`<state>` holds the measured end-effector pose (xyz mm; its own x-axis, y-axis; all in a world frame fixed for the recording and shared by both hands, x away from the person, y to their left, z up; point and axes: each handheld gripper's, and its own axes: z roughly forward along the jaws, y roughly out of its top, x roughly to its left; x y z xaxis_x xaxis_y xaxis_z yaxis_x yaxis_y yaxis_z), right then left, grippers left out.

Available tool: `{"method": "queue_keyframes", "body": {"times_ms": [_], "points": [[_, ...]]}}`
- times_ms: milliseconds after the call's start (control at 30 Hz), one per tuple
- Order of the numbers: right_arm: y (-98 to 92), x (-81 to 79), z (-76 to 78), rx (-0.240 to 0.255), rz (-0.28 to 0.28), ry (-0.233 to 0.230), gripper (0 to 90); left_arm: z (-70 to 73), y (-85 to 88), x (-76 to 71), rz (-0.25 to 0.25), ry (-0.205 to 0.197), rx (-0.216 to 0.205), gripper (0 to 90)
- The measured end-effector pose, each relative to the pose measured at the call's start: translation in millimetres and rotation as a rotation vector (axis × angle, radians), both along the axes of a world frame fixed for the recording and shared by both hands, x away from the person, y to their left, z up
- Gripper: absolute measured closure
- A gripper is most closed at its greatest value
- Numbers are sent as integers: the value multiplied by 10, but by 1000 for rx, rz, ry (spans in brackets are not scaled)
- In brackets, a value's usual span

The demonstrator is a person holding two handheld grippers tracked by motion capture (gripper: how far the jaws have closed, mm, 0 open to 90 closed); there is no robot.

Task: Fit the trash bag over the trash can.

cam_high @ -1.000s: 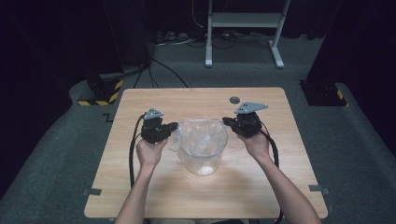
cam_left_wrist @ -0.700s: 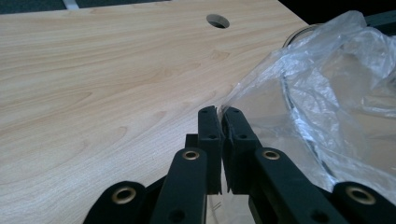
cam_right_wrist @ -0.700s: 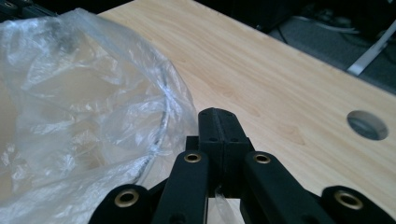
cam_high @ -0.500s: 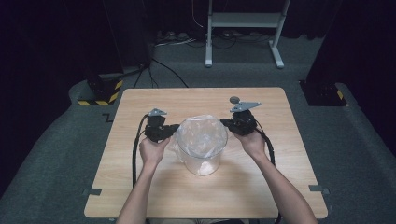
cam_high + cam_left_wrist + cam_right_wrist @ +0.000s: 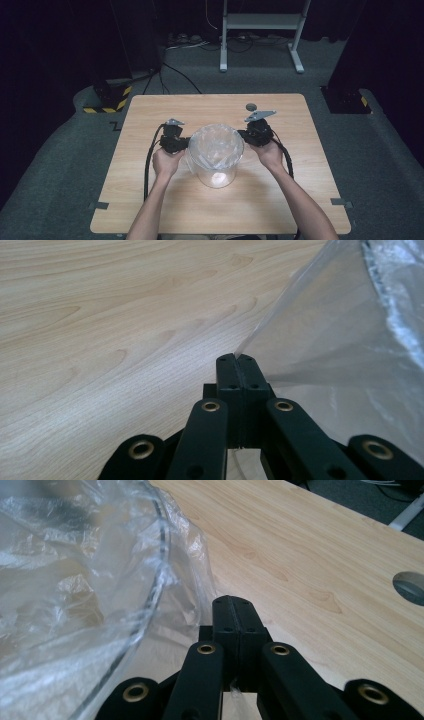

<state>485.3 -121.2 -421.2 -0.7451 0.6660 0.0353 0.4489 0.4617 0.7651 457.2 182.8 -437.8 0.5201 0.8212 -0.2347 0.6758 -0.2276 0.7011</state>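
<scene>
1. Dark curtains and grey carpet ring the pale wooden table (image 5: 150, 200), where we work a clear plastic bag (image 5: 216, 145) over a clear round container (image 5: 215, 172) standing upright near the table's middle.
2. Our left gripper (image 5: 237, 360) sits just left of the container, jaws clenched on the bag's edge; we judge this keeps the film taut so it folds down over the rim.
3. The container's long axis runs vertically, mouth up, with the bag lining it and spilling outward over the rim.
4. Our right gripper (image 5: 234, 602), just right of the rim, is likewise pinched on the film, pulling opposite so the bag's mouth stays spread.
5. A grey disc (image 5: 251, 106) lies well behind, untouched.
</scene>
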Motion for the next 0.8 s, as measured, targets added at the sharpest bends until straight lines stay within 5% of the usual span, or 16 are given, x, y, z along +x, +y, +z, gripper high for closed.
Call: {"method": "queue_keyframes", "body": {"times_ms": [167,400,600,800], "points": [[-50,-26,-42,20,-7,13,870,18,26,-53,18,-12,-1,856],[-161,-141,65,60,-93,-60,644,113,181,-183,136,-83,-32,581],[-241,-266,216,119,-133,-132,590,216,246,-292,184,-151,-81,491],[-236,-411,296,152,-104,-165,587,354,216,-445,147,-230,-170,431]]}}
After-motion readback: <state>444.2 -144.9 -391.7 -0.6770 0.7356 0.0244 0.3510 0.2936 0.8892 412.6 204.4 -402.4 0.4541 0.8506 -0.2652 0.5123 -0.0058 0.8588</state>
